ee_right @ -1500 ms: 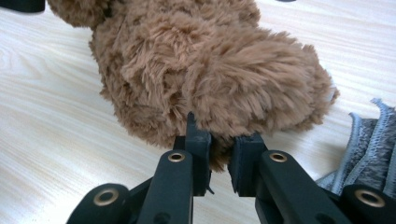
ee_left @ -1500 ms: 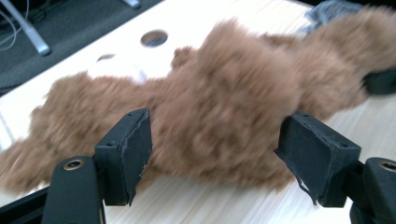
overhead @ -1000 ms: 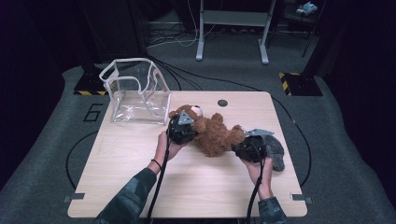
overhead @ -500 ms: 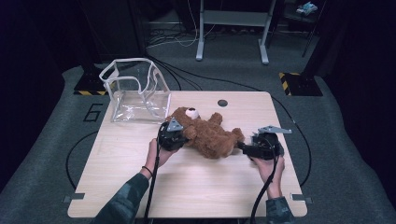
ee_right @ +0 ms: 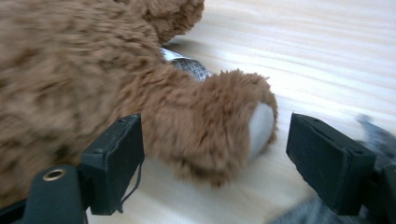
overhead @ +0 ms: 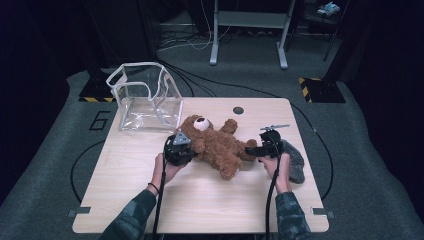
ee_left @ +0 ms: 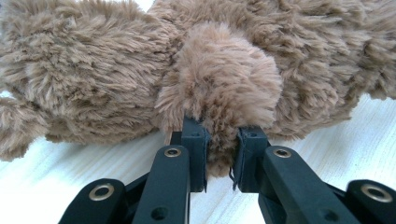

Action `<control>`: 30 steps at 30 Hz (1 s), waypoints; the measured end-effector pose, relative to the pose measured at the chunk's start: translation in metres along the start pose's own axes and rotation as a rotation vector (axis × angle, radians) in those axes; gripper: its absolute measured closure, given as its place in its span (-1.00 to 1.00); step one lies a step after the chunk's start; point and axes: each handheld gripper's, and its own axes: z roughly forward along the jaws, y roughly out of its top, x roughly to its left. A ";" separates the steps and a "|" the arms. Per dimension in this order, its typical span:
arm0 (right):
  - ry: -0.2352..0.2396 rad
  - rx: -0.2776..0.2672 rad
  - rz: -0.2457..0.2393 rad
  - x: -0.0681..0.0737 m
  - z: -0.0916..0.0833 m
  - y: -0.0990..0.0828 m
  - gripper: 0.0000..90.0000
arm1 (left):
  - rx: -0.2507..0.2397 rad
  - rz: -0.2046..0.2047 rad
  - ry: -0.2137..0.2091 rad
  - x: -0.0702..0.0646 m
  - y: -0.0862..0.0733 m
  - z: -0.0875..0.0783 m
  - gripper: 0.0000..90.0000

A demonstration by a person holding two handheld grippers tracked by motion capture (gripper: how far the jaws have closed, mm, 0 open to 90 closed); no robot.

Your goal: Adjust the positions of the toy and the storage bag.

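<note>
Clear plastic bag (overhead: 145, 97) stands at table's (overhead: 200, 200) far left. Left gripper (overhead: 186, 148) pinches teddy bear's (overhead: 217, 145) arm tight. Bear lies on back mid-table. Right gripper (overhead: 253, 151): jaws just opened wide, bear's foot between pads, untouched. Grey cloth (overhead: 295, 162) beside right hand.

Dark rm, grey carpet floor (overhead: 370, 165), wood table (overhead: 200, 200), cables

The brown plush teddy bear (overhead: 216, 144) lay on its back, head just beside the clear plastic bag (overhead: 145, 97), legs stretched away from it.
</note>
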 end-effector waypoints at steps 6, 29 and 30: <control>0.065 0.051 0.023 -0.011 0.023 0.000 -0.21 | -0.004 -0.003 0.000 -0.001 -0.002 0.001 0.74; -0.017 -0.101 -0.056 0.000 0.001 -0.004 0.79 | -0.109 0.028 0.060 0.010 0.018 -0.020 0.81; -0.022 -0.121 -0.055 0.001 -0.003 -0.004 0.79 | -0.106 0.035 0.062 0.010 0.020 -0.020 0.81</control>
